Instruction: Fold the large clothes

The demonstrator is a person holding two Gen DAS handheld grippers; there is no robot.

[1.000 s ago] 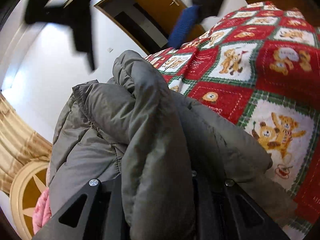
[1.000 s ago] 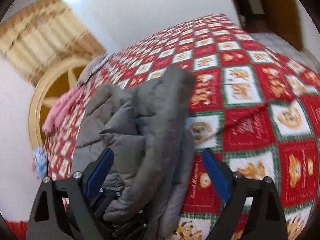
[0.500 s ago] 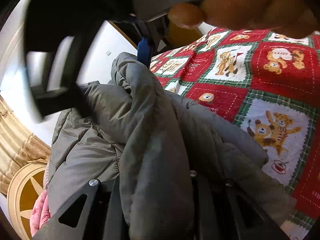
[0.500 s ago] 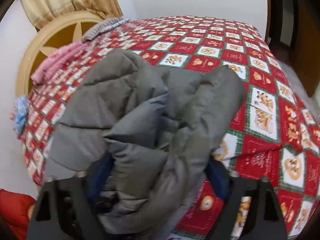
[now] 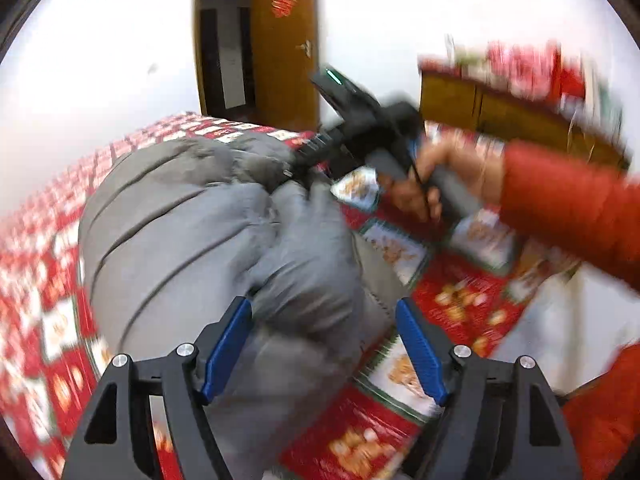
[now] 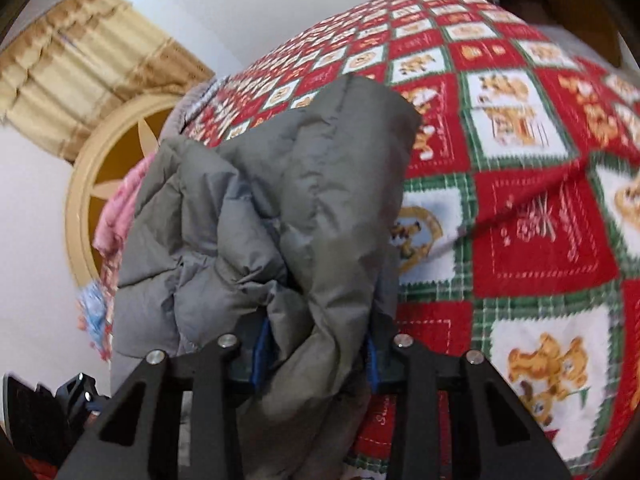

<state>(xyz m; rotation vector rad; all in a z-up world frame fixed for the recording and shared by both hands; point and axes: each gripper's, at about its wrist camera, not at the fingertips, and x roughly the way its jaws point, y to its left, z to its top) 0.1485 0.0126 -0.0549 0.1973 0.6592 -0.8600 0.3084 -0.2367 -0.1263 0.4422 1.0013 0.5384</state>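
In the left wrist view, the left gripper (image 5: pixel 324 344) had just been opening; its blue pads stood apart, with a bulge of the grey padded jacket (image 5: pixel 208 240) between them but not pressed. The jacket lay bunched on the red bear-patterned bedspread (image 5: pixel 452 312). Farther on, the person's right hand (image 5: pixel 424 184), in a red sleeve (image 5: pixel 572 208), held the right gripper (image 6: pixel 314 354) at the jacket's far side. In the right wrist view, its jaws had just been closing and now pinched a thick fold of the jacket. Beyond were pink clothes (image 6: pixel 120 208), a round headboard (image 6: pixel 80 200) and a brown door (image 5: pixel 288 40).
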